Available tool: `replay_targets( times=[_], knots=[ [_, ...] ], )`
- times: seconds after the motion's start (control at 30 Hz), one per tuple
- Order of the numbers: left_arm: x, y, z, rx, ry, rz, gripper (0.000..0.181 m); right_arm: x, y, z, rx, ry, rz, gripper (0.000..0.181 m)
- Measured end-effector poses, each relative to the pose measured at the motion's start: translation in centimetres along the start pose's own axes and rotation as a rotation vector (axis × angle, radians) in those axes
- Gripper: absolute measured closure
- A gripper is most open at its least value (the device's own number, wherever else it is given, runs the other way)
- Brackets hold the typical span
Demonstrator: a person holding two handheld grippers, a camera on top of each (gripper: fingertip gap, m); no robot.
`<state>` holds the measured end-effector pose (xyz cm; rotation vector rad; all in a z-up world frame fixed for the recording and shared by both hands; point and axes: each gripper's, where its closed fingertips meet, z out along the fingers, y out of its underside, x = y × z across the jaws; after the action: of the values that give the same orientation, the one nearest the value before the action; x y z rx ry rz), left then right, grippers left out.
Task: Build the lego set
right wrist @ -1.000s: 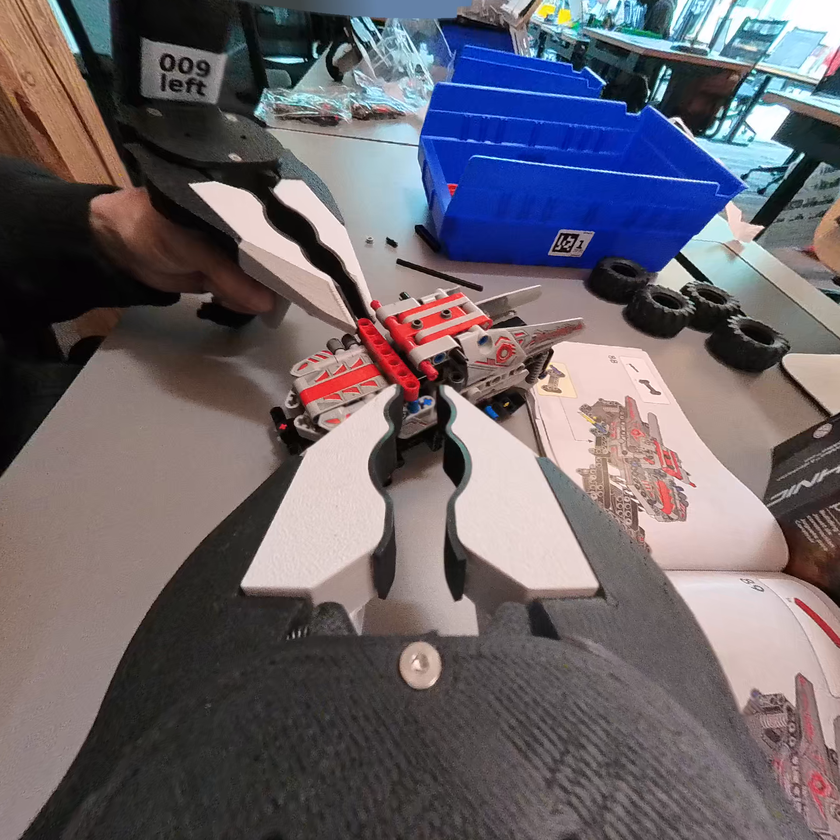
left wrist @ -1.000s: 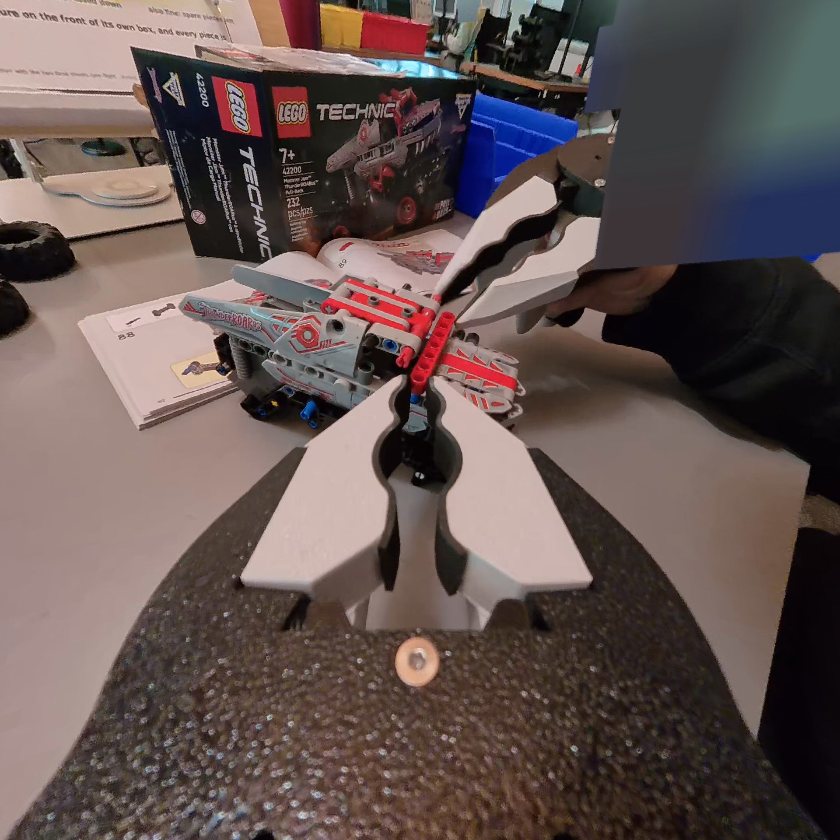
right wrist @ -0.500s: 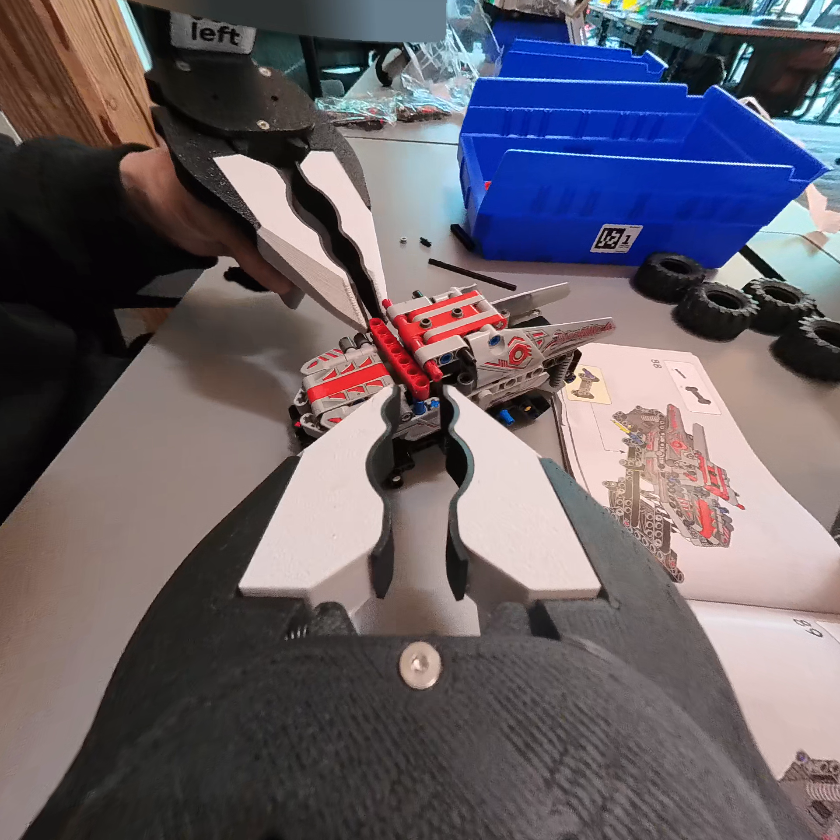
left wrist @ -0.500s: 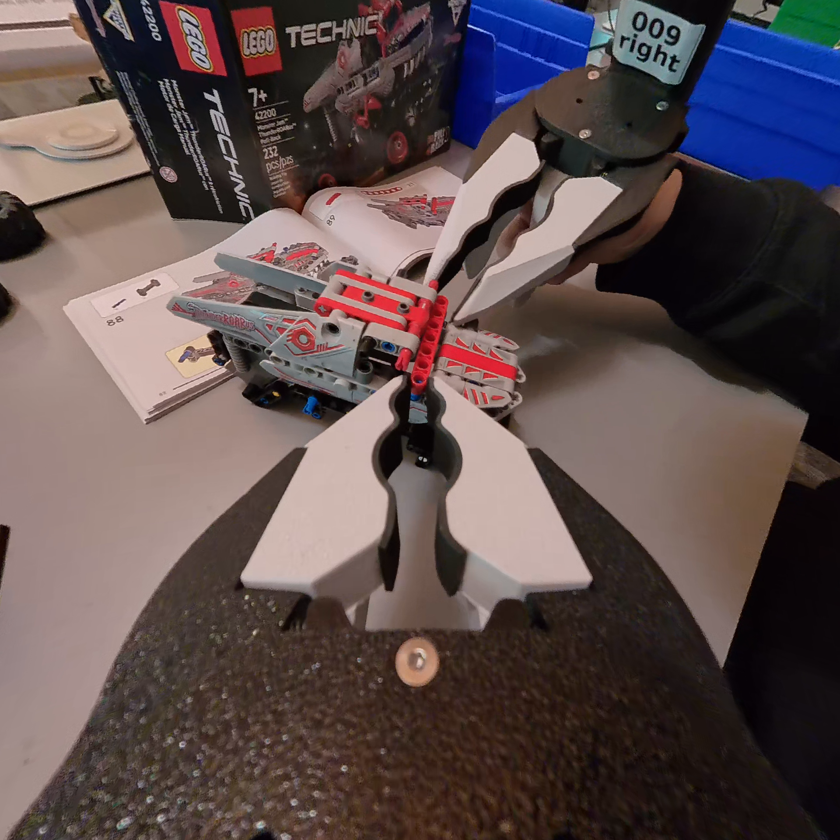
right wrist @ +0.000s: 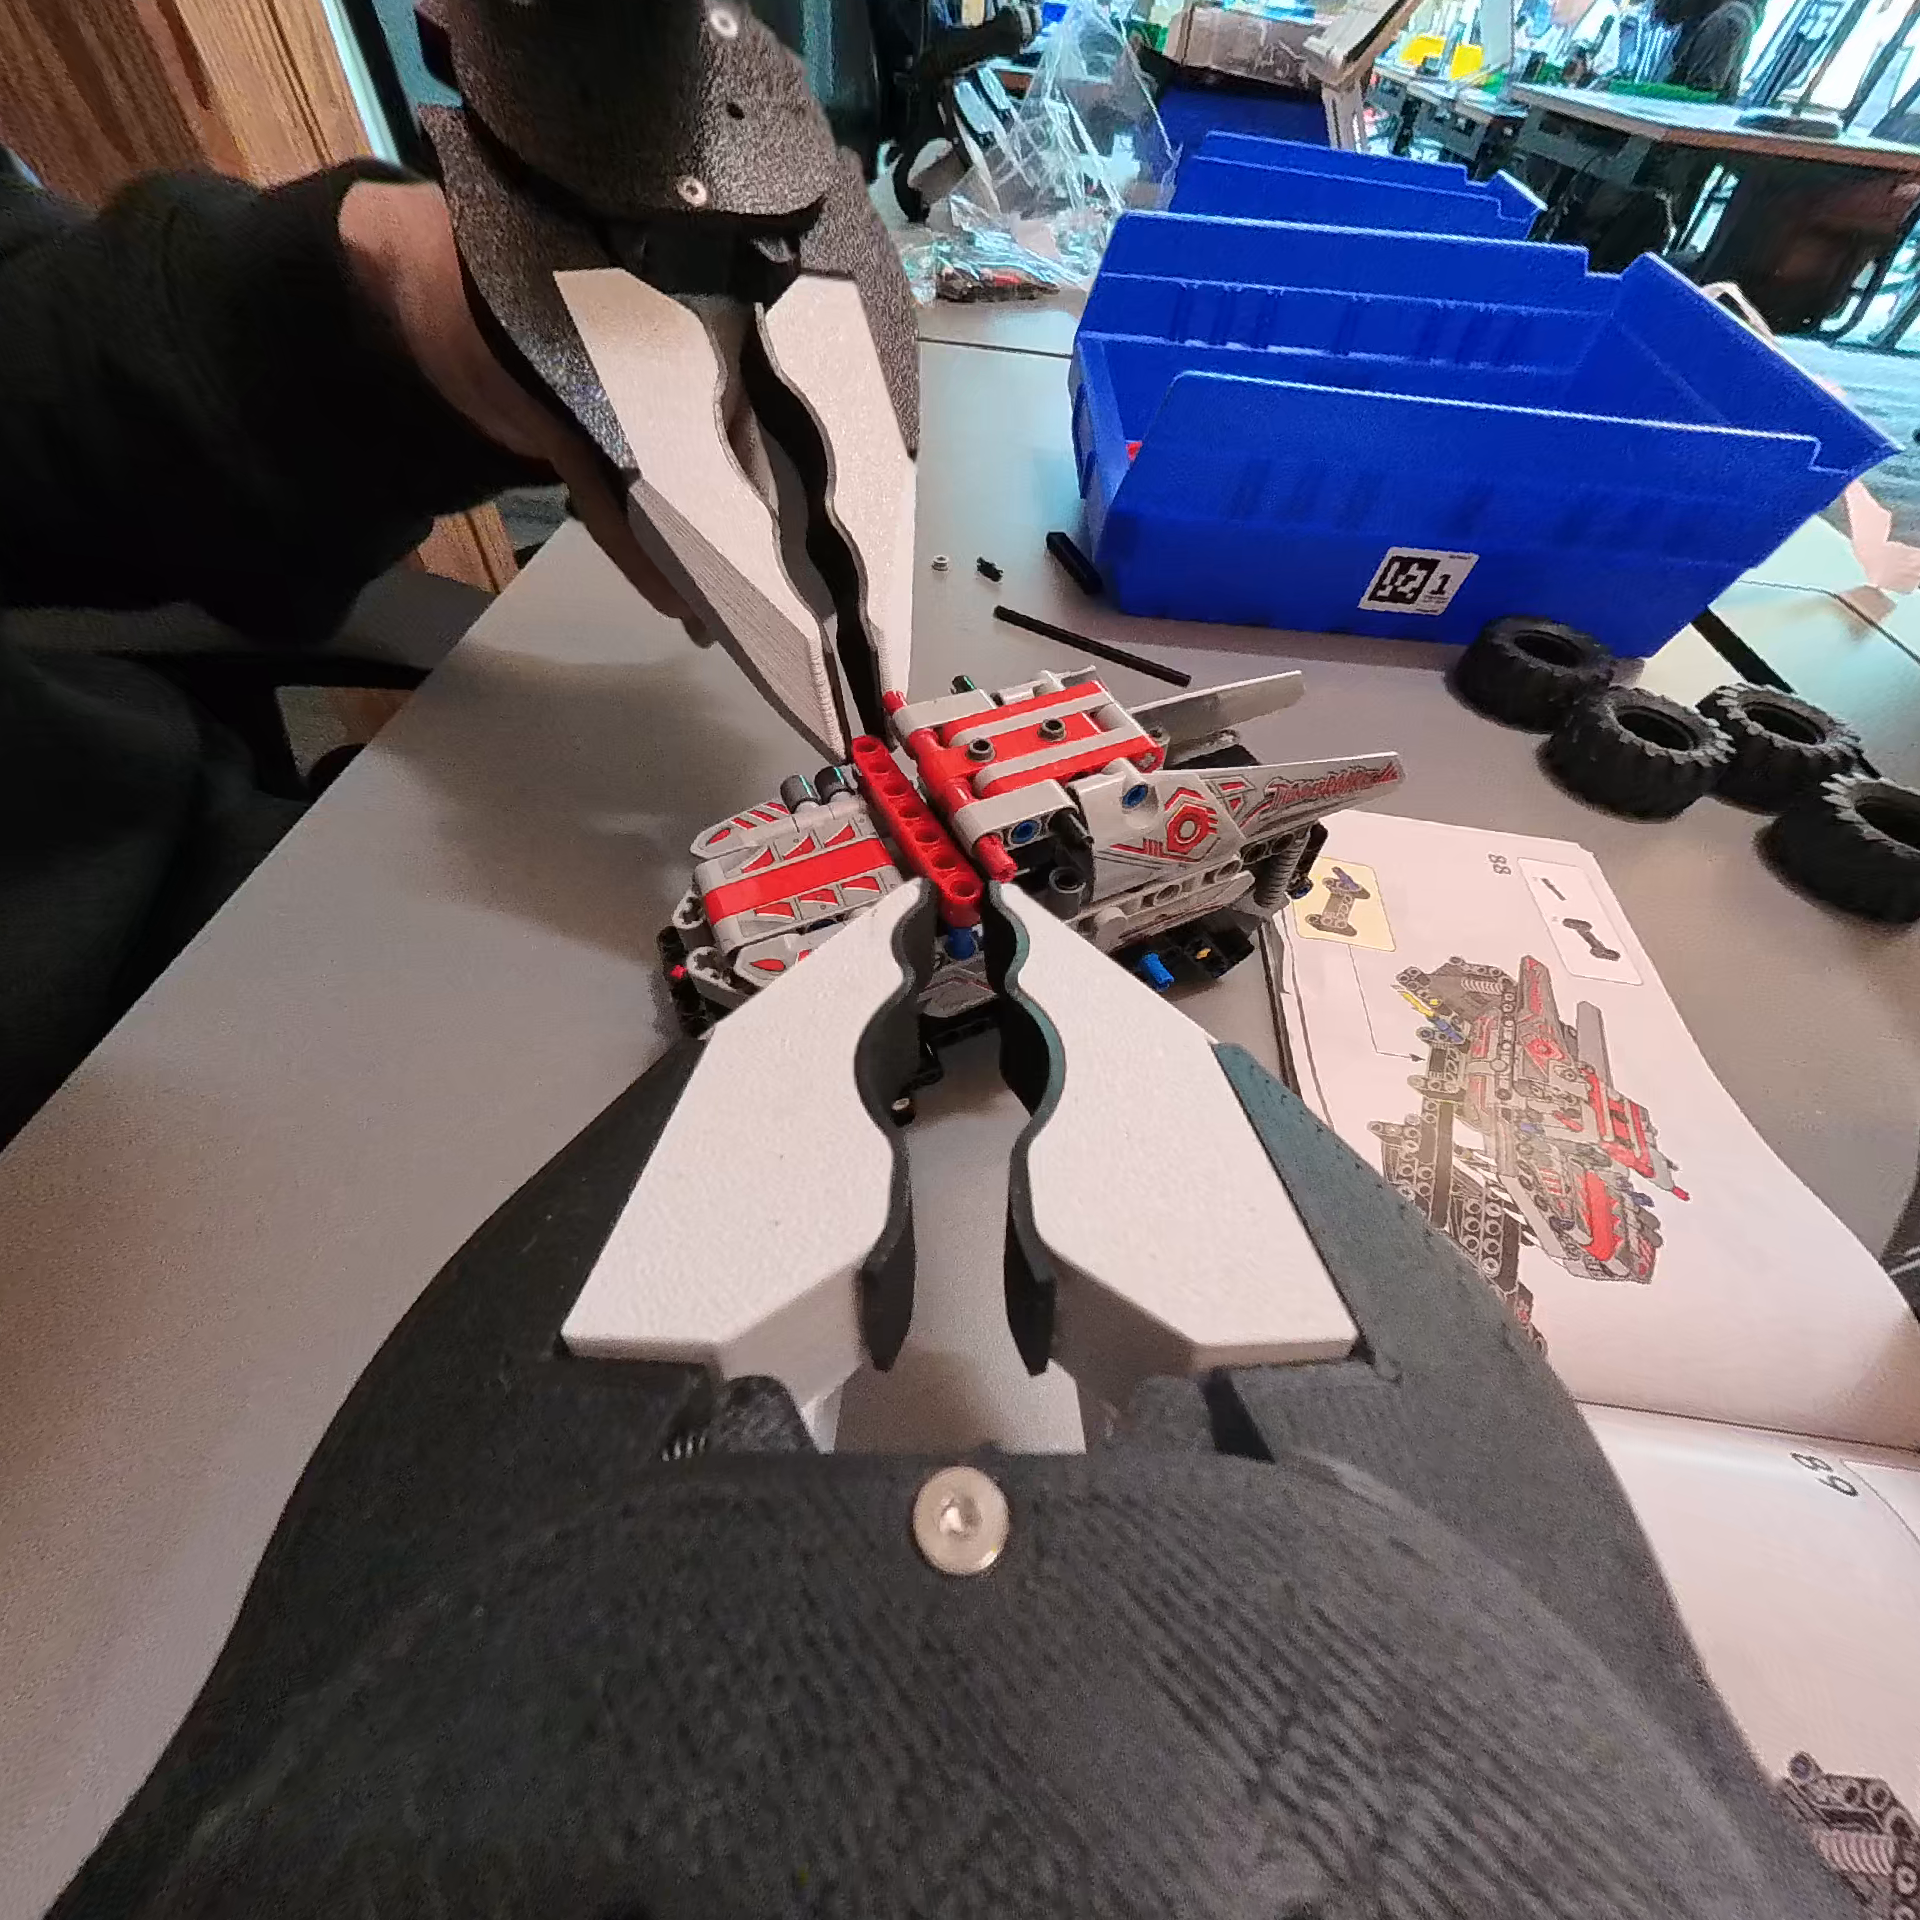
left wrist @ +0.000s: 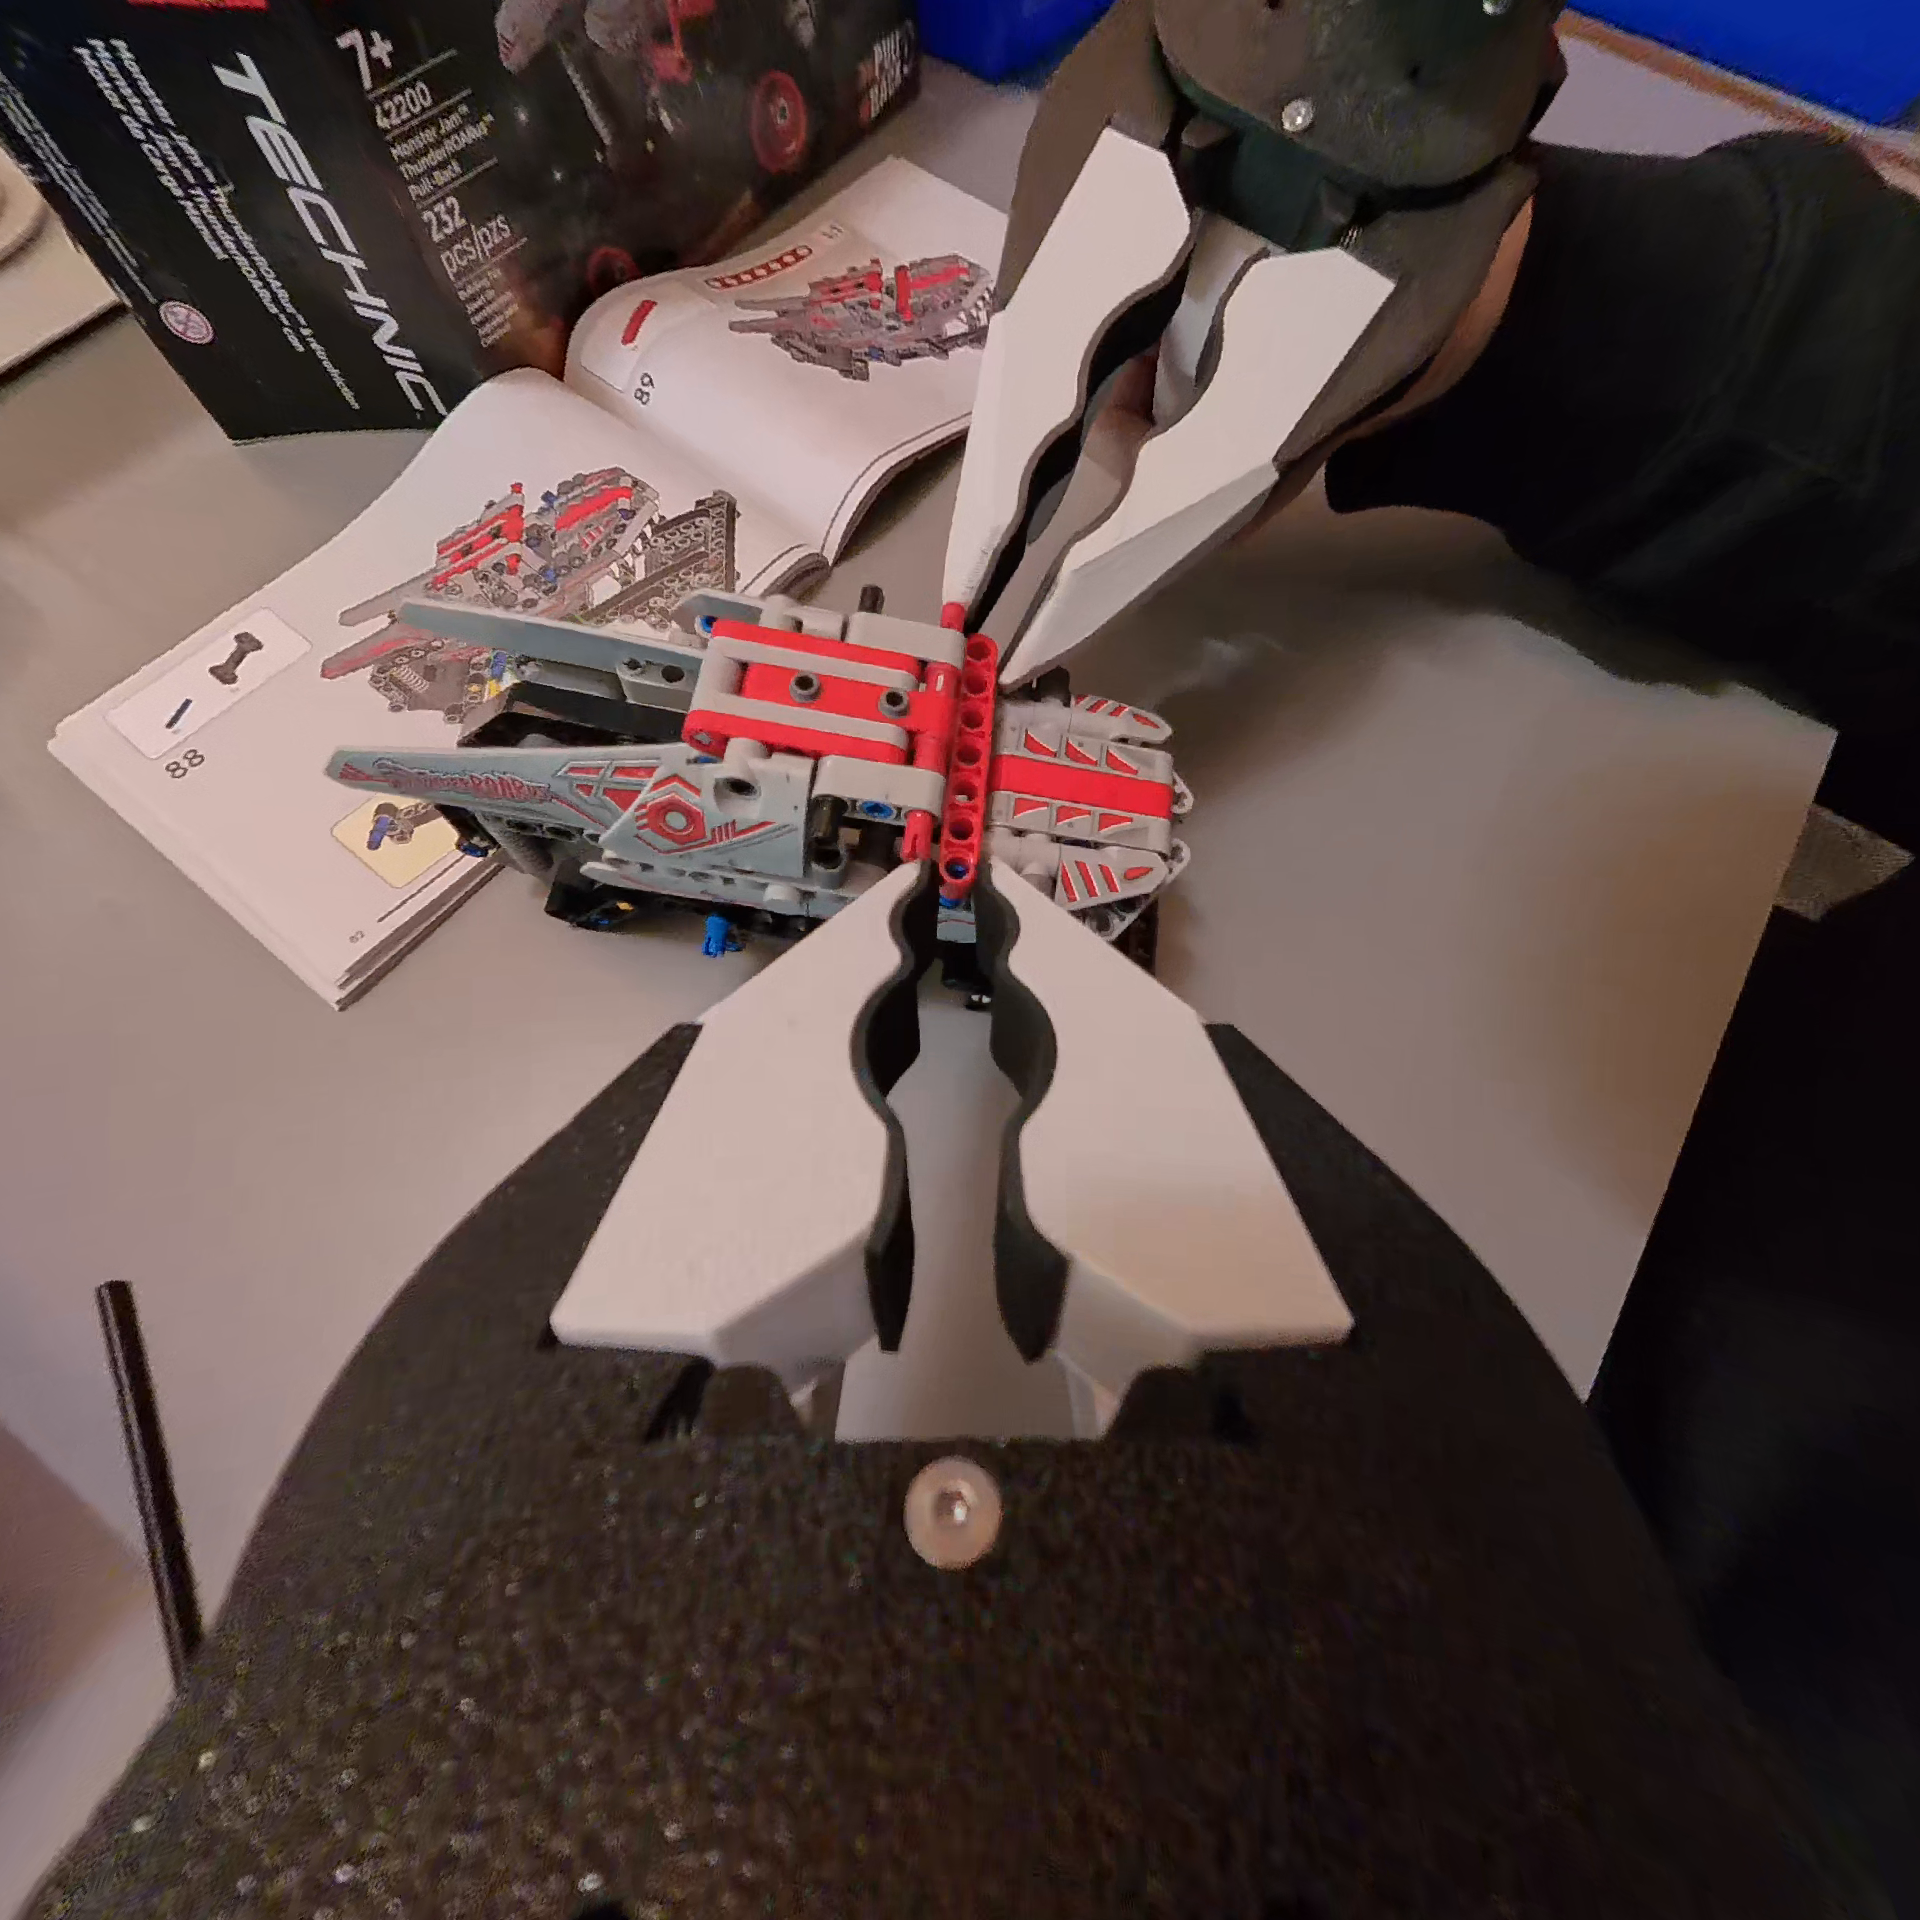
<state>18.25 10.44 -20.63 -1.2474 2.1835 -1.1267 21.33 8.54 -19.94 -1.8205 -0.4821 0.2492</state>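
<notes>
Both hand-held grippers, left (left wrist: 951,883) and right (right wrist: 951,899), pinched the red beam (left wrist: 966,769) across the light, rigid, snap-apart lego truck (left wrist: 790,769).

Writing shows on the black box (left wrist: 260,208), the booklet (left wrist: 343,831) (page numbers too) and the bin sticker (right wrist: 1418,580).

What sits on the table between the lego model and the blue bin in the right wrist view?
In the right wrist view, a thin black axle rod lies on the grey table between the lego model and the blue bin.
</notes>
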Motion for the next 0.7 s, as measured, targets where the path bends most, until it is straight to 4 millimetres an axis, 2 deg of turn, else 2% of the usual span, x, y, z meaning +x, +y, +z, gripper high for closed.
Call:
replay_targets(
  times=[0.23,0.5,0.7],
  knots=[
    [-0.02,-0.18,0.10,-0.003,0.003,0.030,0.177,0.01,0.13,-0.16,0.050,-0.006,0.053,0.175],
    [0.14,-0.72,0.27,0.169,-0.046,0.014,0.172,0.25,0.28,-0.43,0.085,0.010,0.118,0.175],
    [0.04,-0.80,-0.27,0.269,-0.098,0.007,0.177,0.11,0.23,-0.29,0.085,0.013,0.114,0.175]
  ],
)
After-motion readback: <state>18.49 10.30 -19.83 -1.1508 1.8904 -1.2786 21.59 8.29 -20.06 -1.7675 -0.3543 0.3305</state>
